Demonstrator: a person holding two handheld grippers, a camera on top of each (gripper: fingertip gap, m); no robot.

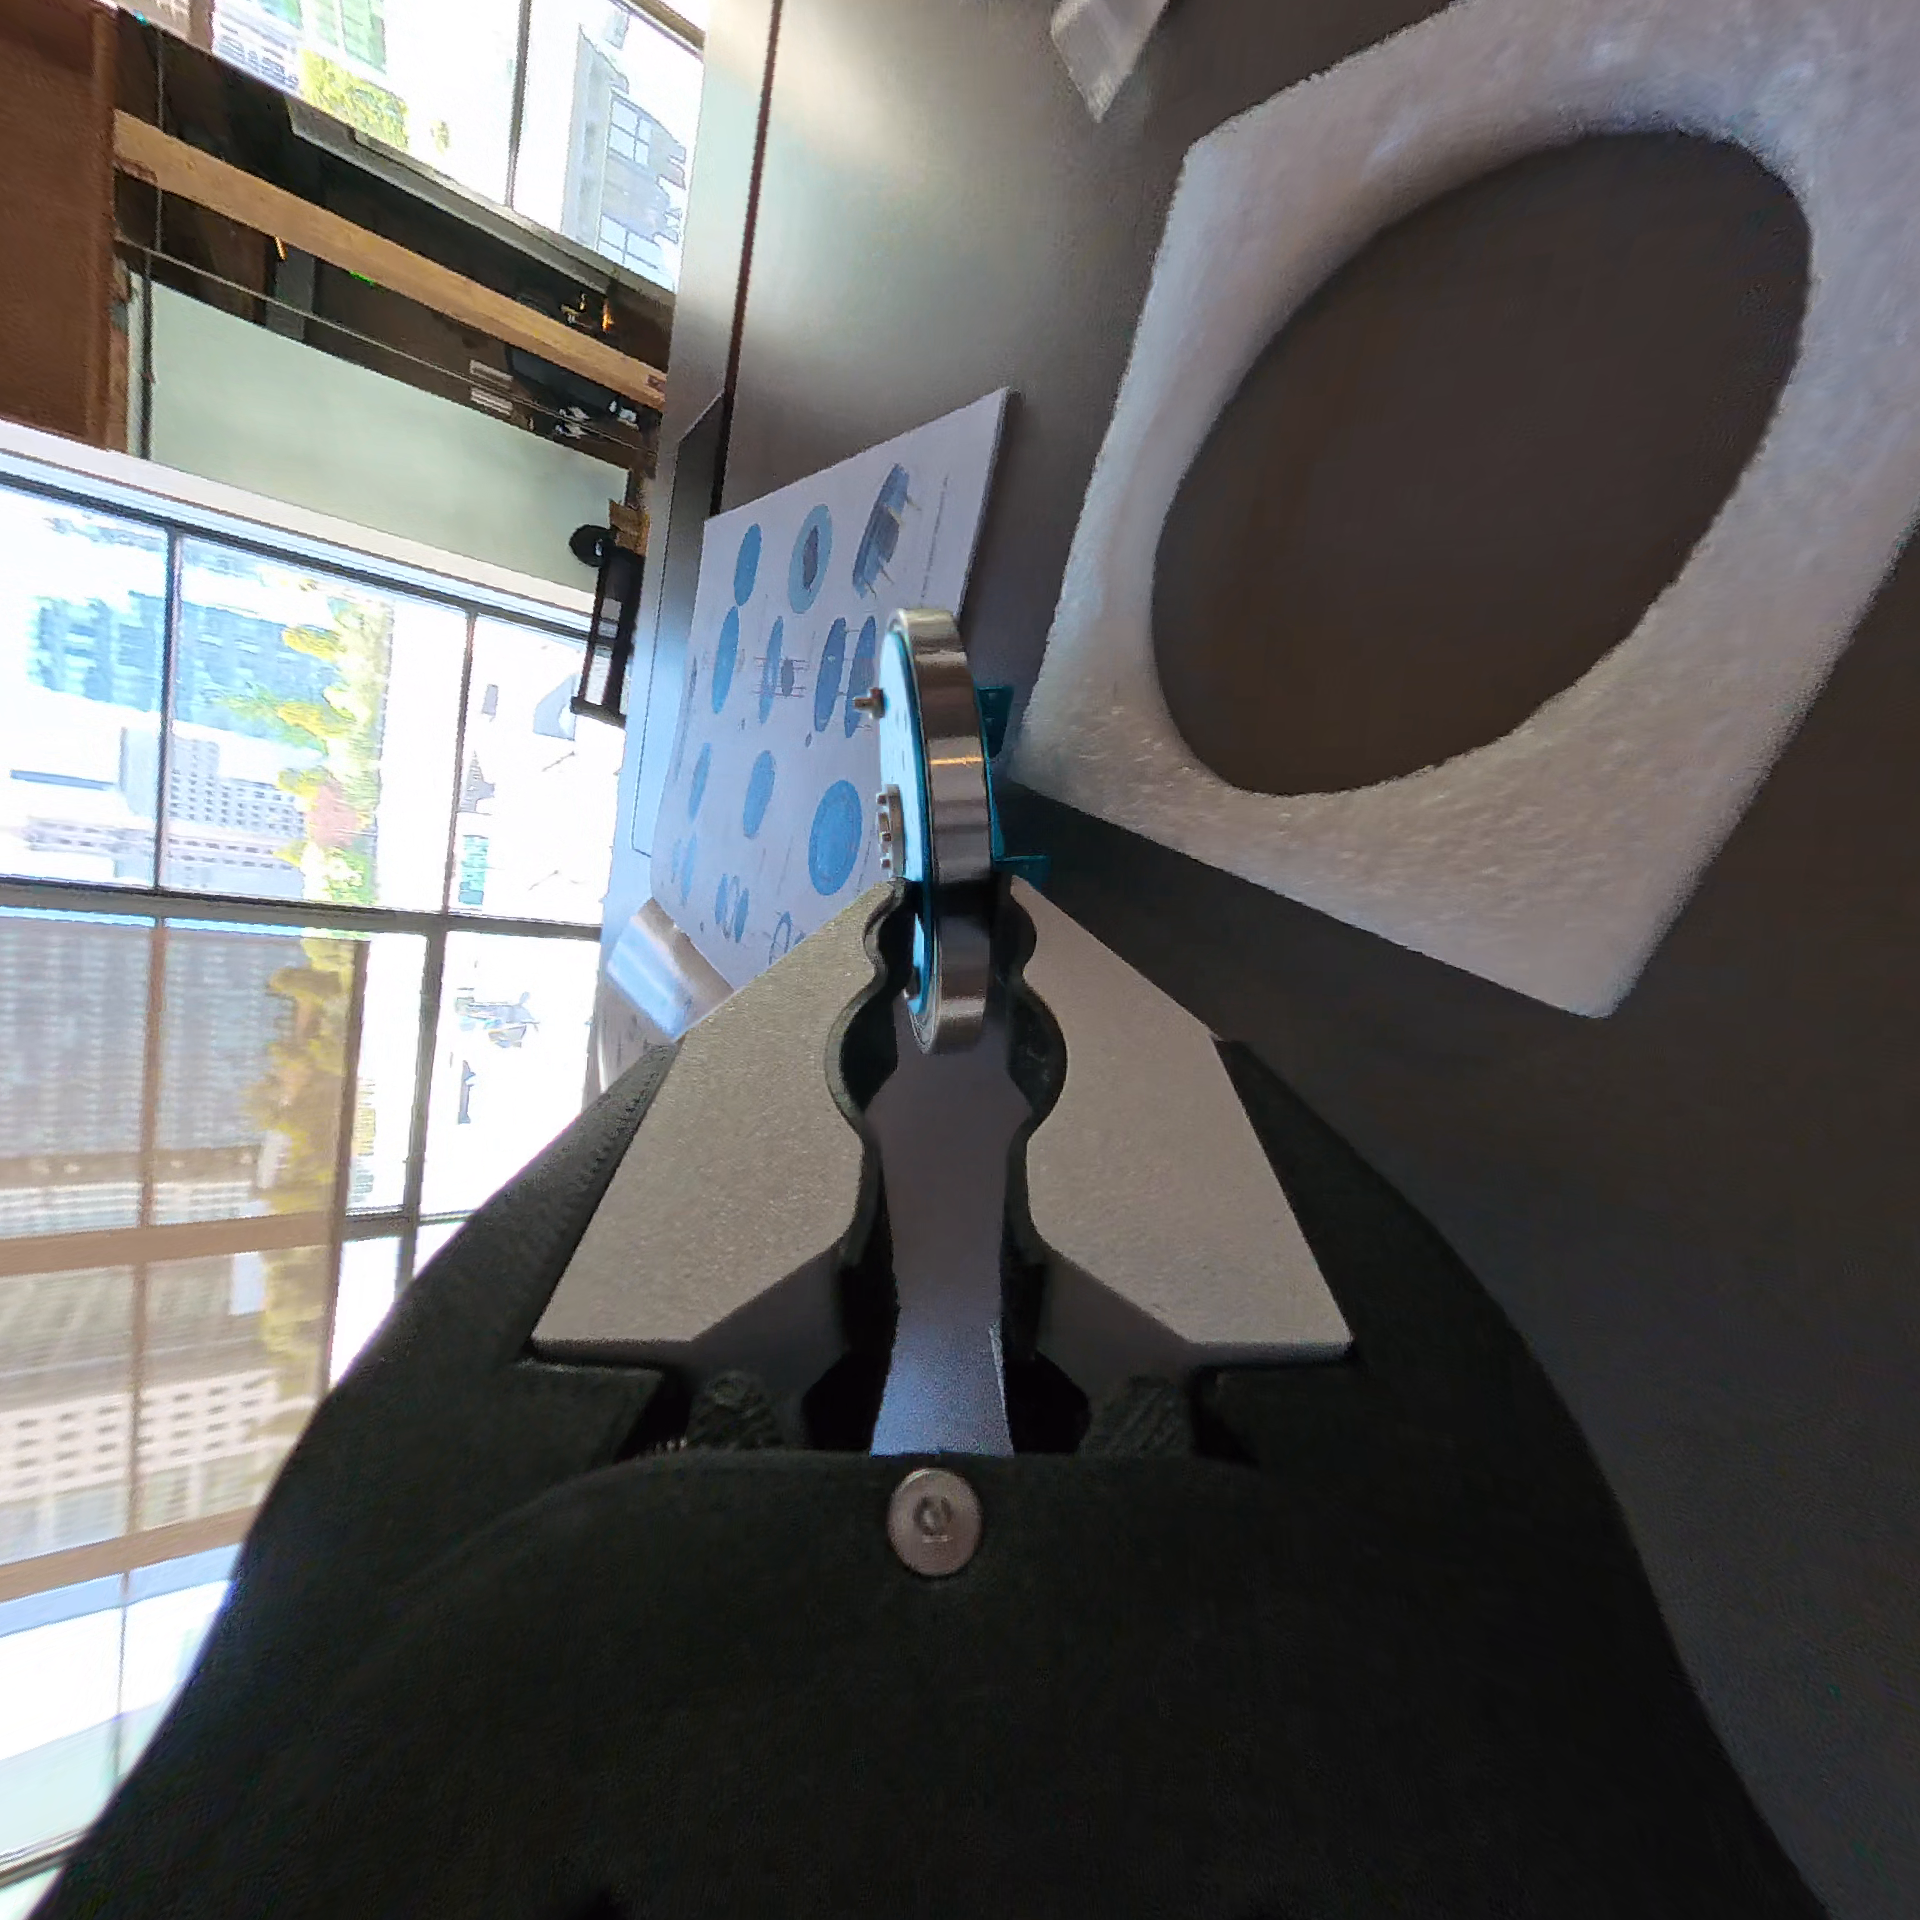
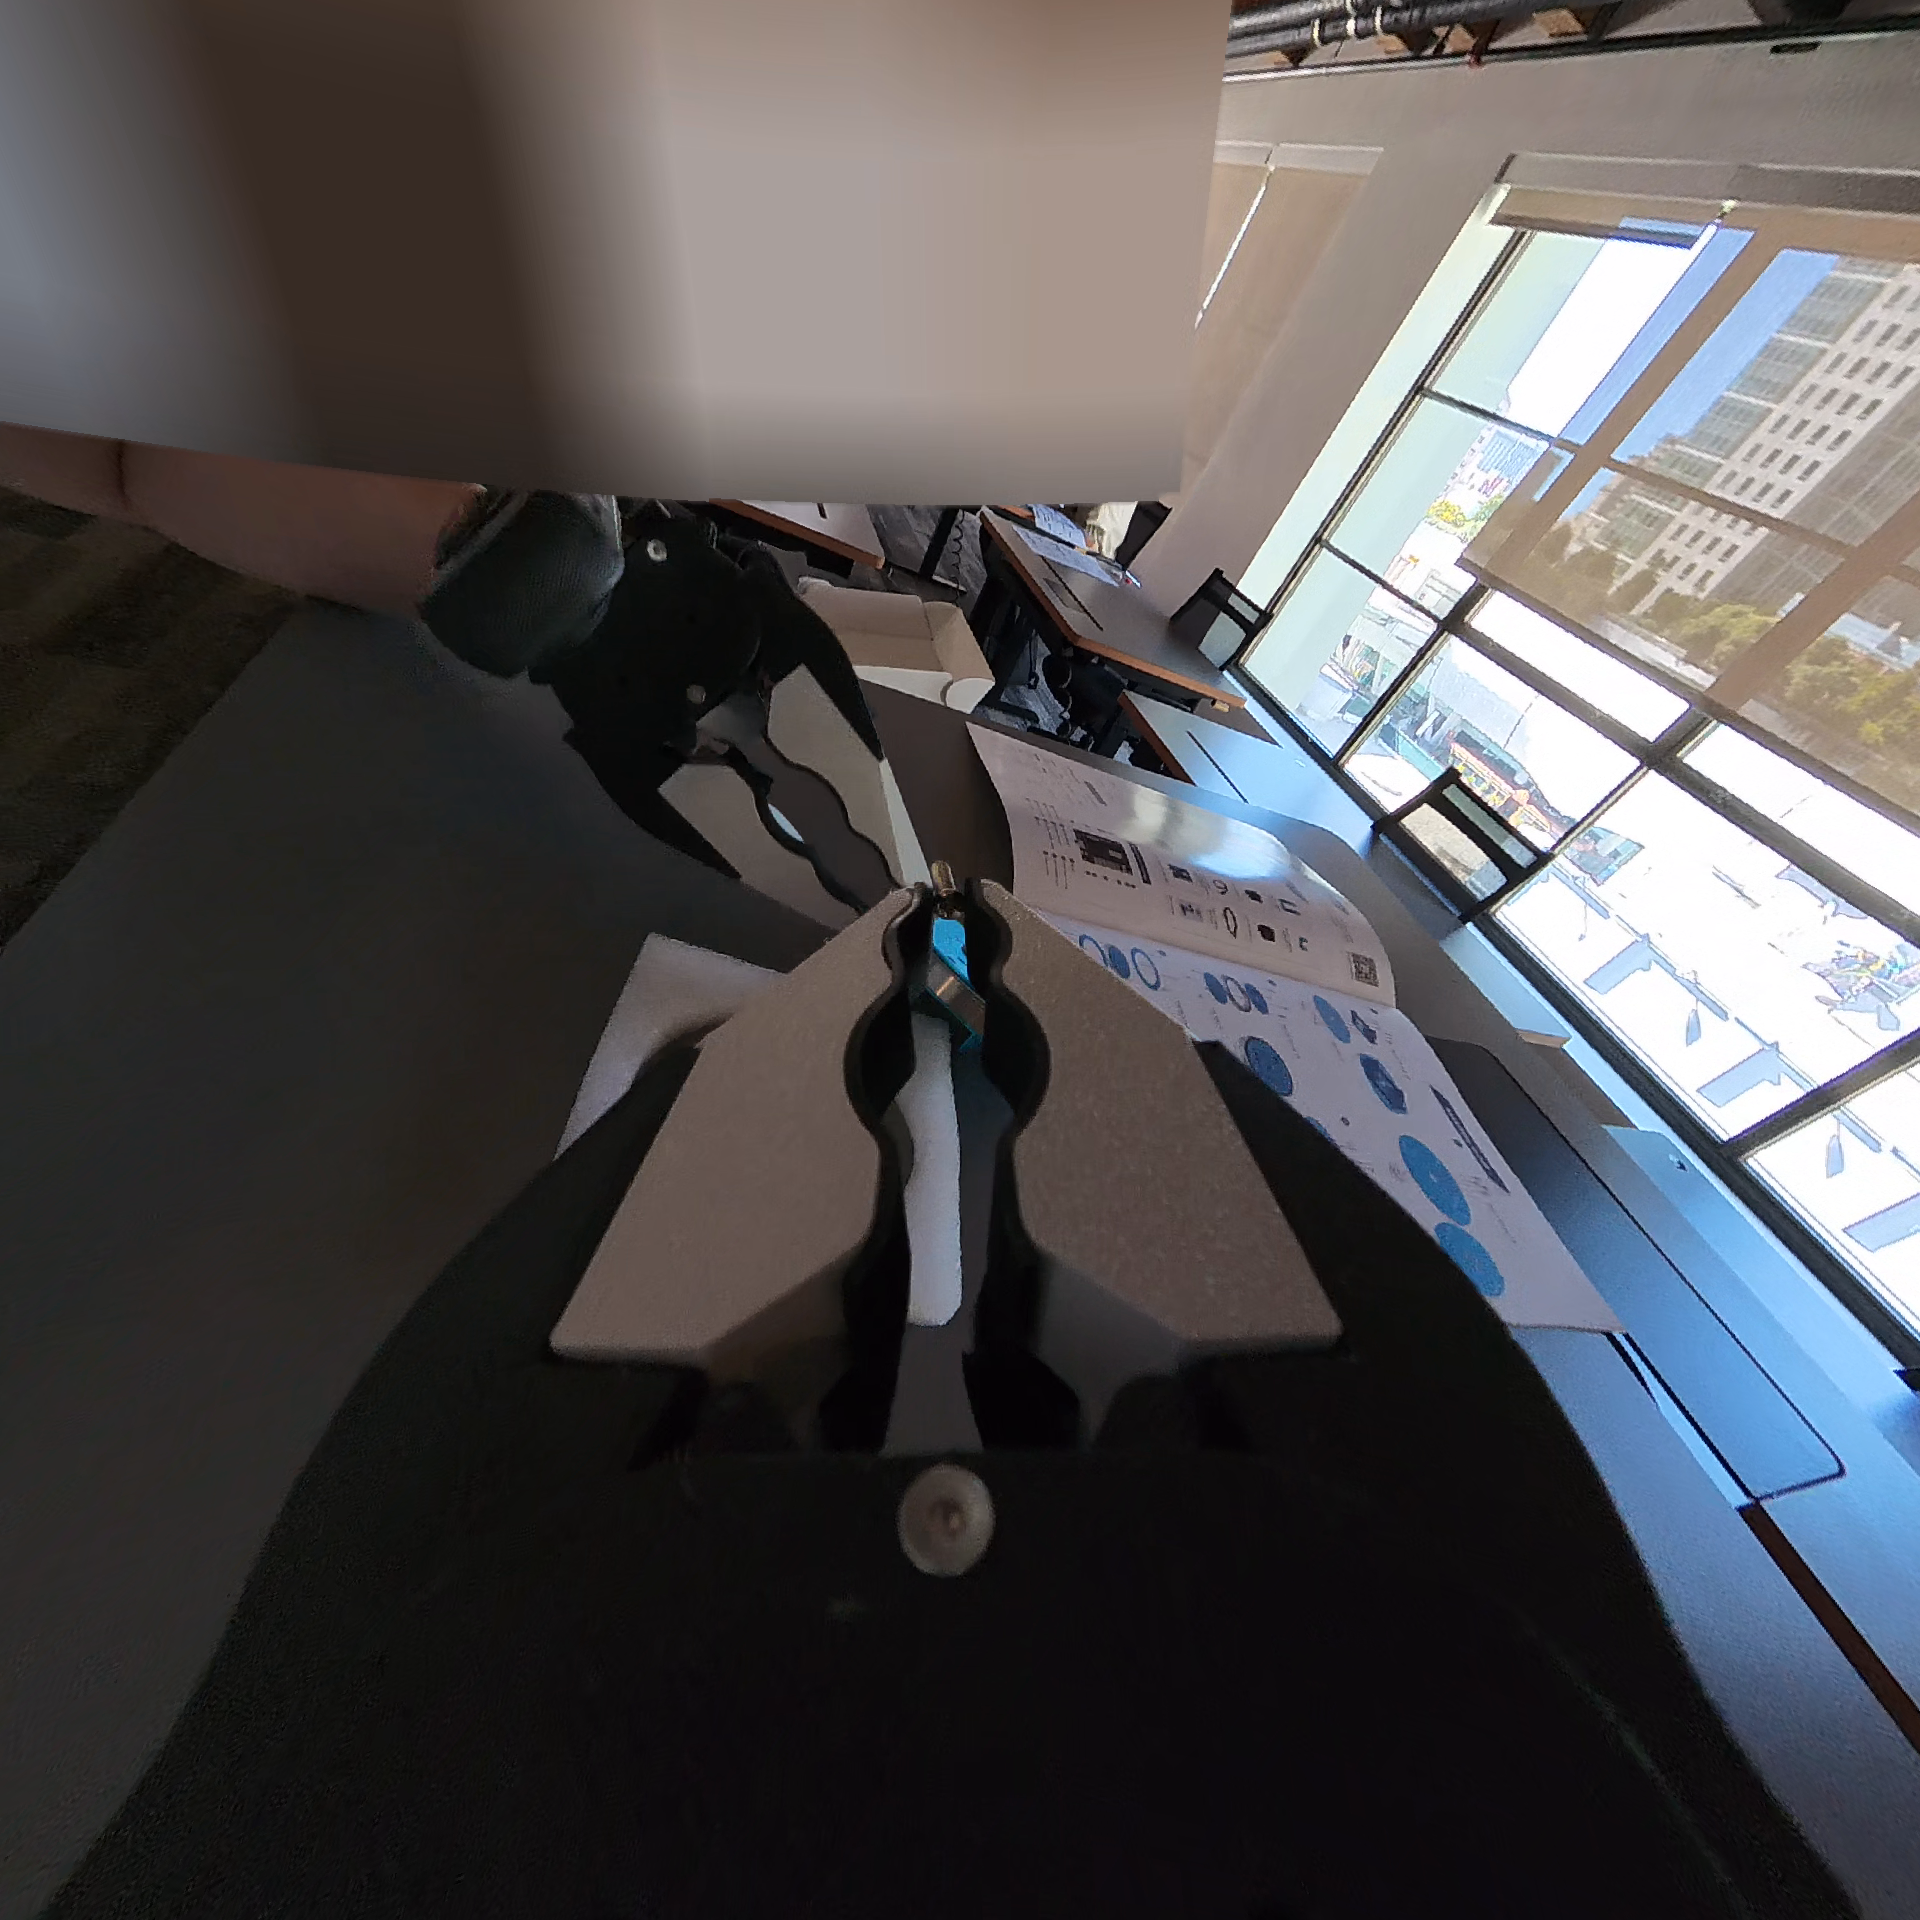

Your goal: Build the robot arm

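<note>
My left gripper (image 1: 943,896) is shut on the rim of a silver metal ring with a blue disc face (image 1: 948,769), held edge-on. A small blue part (image 1: 1000,727) shows just behind the ring. A white foam block with a round hole (image 1: 1299,862) lies close beyond it on the grey table (image 1: 1403,1299). My right gripper (image 2: 943,896) is shut on a small blue and silver part (image 2: 954,982) with a brass stud (image 2: 941,871) at its tip. The left gripper (image 2: 727,717) also shows in the right wrist view, its tips close to the right gripper's tips. White foam (image 2: 665,997) lies below.
A printed sheet with blue round drawings (image 1: 821,675) lies on the table and also shows in the right wrist view (image 2: 1278,997). A person's forearm (image 2: 208,509) holds the left gripper. Large windows (image 2: 1662,675), other desks (image 2: 1101,613) and chairs stand beyond the table edge.
</note>
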